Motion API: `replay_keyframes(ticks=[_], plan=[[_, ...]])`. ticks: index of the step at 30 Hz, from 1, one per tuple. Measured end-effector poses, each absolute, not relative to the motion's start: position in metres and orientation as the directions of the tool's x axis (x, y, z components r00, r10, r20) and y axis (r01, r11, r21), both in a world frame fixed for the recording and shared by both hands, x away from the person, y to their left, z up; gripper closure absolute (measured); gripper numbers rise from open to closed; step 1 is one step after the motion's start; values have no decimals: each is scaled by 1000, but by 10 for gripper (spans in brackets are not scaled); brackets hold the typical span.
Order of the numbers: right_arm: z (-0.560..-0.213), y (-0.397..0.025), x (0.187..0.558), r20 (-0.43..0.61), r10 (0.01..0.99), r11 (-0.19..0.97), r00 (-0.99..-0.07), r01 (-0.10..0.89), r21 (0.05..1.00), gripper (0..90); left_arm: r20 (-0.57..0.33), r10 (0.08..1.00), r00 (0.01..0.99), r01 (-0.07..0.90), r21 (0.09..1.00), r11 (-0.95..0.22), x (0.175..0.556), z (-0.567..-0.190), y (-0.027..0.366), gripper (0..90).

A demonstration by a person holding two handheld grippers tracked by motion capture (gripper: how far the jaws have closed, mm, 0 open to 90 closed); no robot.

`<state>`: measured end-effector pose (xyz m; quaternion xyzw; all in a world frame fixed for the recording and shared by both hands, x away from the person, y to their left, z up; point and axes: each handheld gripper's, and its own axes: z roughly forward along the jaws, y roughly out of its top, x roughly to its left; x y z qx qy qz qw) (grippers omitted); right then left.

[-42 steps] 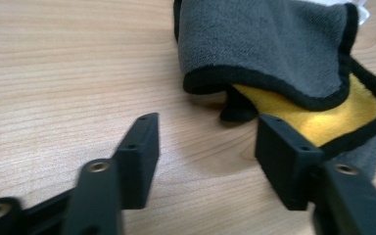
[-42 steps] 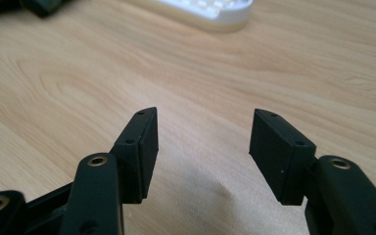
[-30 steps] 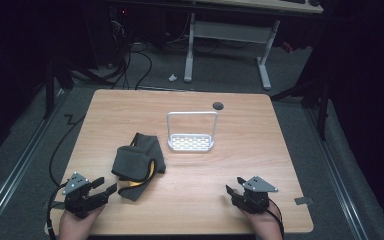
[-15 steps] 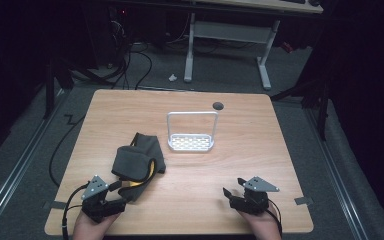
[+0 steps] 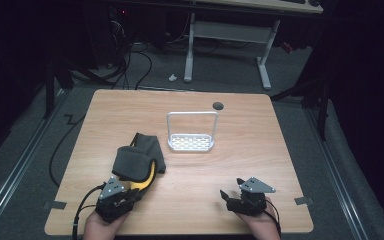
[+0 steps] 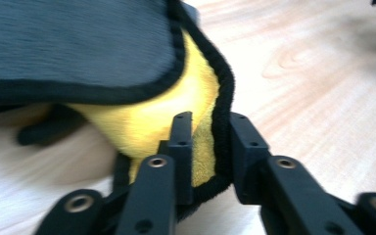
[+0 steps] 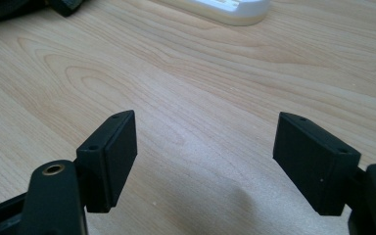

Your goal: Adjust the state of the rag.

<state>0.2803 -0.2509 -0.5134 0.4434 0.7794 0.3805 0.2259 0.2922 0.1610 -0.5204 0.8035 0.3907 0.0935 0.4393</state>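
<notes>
Cloth (image 5: 139,161), grey with yellow lining, lies bunched at the table's (image 5: 280,150) near-left; we see the left gripper (image 6: 210,147) pinching its black hem, likely to lift it. Right gripper (image 7: 205,161) waits with jaws spread, holding nothing, near the white rack (image 5: 191,132).

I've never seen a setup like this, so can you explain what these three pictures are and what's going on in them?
A person sits at a wooden table, holding a hand-held grasping tool in each hand. One picture looks down from above; the other two come from cameras riding on each tool. The left tool has its two black jaws closed around the edge of a grey and yellow cloth. The right tool hangs open over bare wood, holding nothing. A small white rack stands near the middle of the table.
</notes>
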Motion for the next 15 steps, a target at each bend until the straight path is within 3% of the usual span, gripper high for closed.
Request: replay_keyframes(ticks=[2,4,15], plan=[[-513,-250,280,-8,865,311,-502,523,794,254,-191,704,684,543,777,-317,291,-521,156,800],[-513,-249,279,-18,858,324,-514,514,794,313,-196,681,705,539,772,-335,289,-523,144,827],[-516,-239,278,-33,833,368,-553,508,779,336,-196,549,813,486,748,-452,272,-528,82,837]])
